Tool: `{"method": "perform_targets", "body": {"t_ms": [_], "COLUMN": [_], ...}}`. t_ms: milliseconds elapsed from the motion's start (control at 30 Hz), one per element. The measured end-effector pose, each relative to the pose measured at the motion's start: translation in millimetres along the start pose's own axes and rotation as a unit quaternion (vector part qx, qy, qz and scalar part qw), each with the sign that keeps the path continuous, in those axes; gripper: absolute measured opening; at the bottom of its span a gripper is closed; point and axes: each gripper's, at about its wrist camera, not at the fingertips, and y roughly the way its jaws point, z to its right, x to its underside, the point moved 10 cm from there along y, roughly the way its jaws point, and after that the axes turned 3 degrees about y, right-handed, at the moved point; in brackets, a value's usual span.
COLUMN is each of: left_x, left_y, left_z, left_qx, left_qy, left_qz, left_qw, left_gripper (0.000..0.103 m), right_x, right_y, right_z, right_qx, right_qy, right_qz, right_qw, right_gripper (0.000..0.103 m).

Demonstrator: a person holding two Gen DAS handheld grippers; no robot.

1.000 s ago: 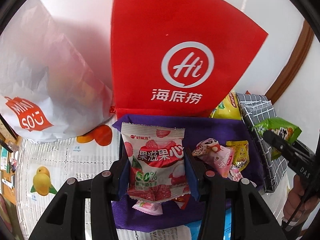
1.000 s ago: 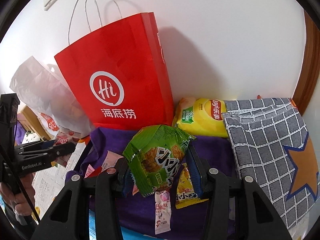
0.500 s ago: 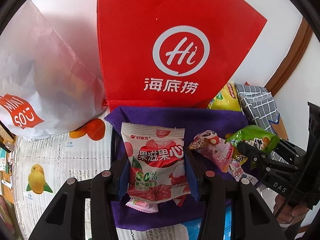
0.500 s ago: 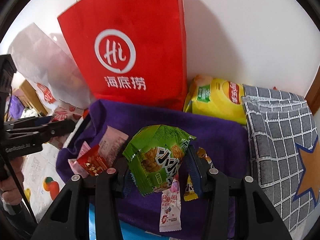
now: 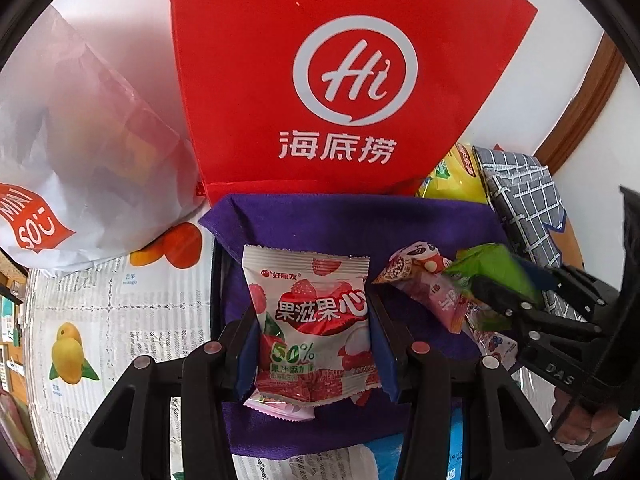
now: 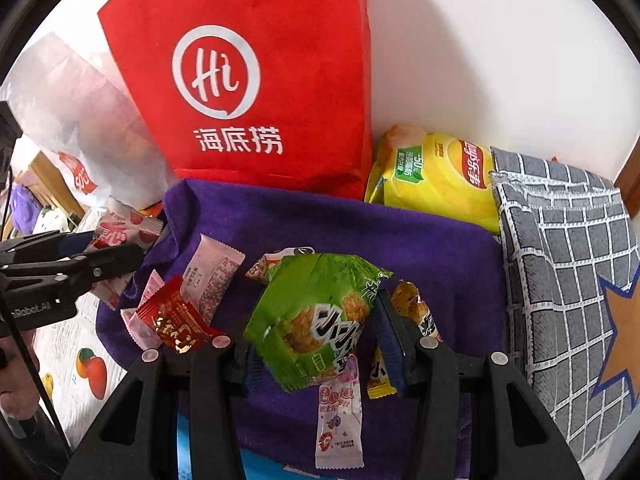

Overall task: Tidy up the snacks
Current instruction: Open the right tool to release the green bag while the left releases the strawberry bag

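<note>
Purple cloth [image 6: 420, 248], soft and napped, lies directly under both your grippers and serves as the landing spot, which is likely why you hold each packet low over it. Your left gripper [image 5: 316, 350] is clamped on the pink-and-white fruit-candy packet [image 5: 312, 320], its blue pads pressing the glossy film at both side edges so the flat pouch stands upright between them. Your right gripper [image 6: 318, 342] has the crinkled green snack bag [image 6: 316, 316] between its pads; the jaws have just been opening a little, yet the bag still sits pinched at its lower half, puffed and creased above the pads. Below and just ahead of the right gripper lie small loose items on the cloth: a slim pink candy stick [image 6: 339, 416], a shiny red foil packet [image 6: 176, 324] to its left, and a pale pink wrapper [image 6: 214, 272] beyond that. Farther ahead stands the stiff red paper bag [image 6: 256, 80], with a plump yellow chip bag [image 6: 436, 176] to its right and a grey checked fabric pouch [image 6: 568, 264] at the far right. A translucent white plastic bag [image 5: 80, 140] slumps ahead and left of the left gripper.
</note>
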Motion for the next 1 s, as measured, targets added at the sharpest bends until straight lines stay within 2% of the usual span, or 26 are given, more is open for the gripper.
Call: {"method": "perform_targets", "body": {"t_ms": [133, 467, 633, 833, 1000], "left_x": [3.0, 11.6, 12.6, 12.1, 12.3], "left_y": [6.5, 23.2, 27.1, 28.1, 28.9], "left_z": [3.2, 14.0, 20.1, 23.6, 27.7], "left_qx": [-0.002, 0.004, 0.001, 0.005, 0.009], "left_qy": [0.002, 0.012, 0.021, 0.024, 0.027], "left_qz": [-0.009, -0.033, -0.037, -0.036, -0.037], "left_qw": [1.0, 0.9994, 0.9991, 0.999, 0.9989], "left_gripper": [0.046, 0.046, 0.047, 0.047, 0.047], "right_x": [-5.1, -18.7, -22.7, -24.4, -26.4], "right_y": [-12.5, -38.8, -44.3, -49.5, -53.1], "right_z": [-0.9, 7.9, 12.2, 13.1, 13.1], "right_qx": [0.003, 0.002, -0.002, 0.013, 0.006], "right_qy": [-0.001, 0.018, 0.037, 0.032, 0.039], "right_qz": [0.018, 0.055, 0.067, 0.078, 0.084], "right_qw": [1.0, 0.998, 0.997, 0.996, 0.996], "right_gripper": [0.061, 0.061, 0.061, 0.061, 0.061]}}
